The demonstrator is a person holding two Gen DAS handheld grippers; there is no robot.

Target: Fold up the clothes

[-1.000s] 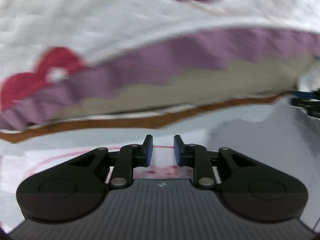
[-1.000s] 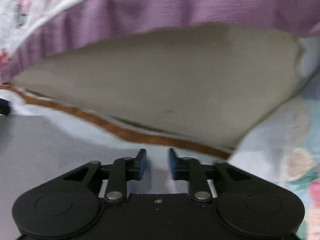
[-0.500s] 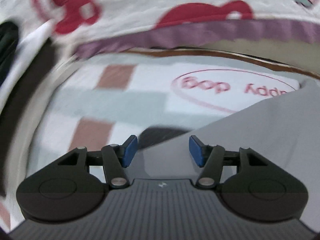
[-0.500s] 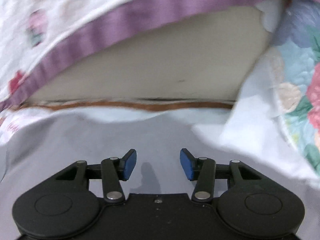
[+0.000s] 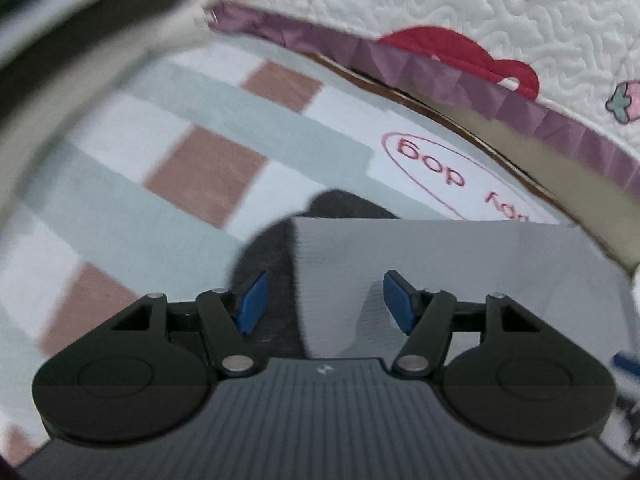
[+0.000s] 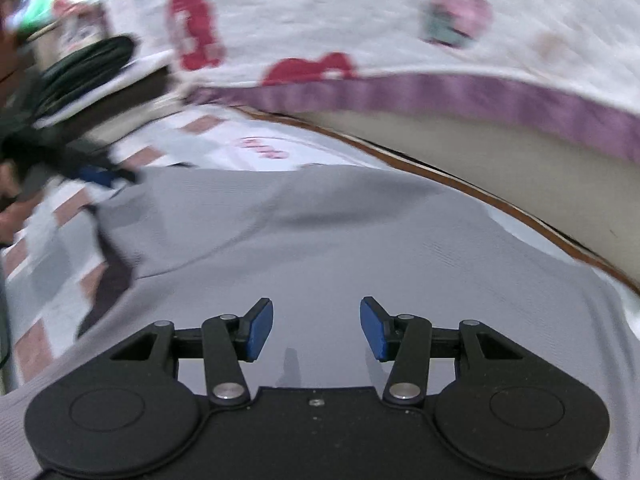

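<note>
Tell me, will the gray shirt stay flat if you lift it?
Probably not. The gray shirt shows soft wrinkles, so it likely droops. It looks thin, so it is probably light. Lying on the checked sheet, it may slide when pushed.

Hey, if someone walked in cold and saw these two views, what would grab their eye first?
Probably the flat grey garment lying on the checked pink-and-green sheet, beneath both open grippers, left and right. Behind it hangs the white quilt with red shapes and purple trim.
</note>
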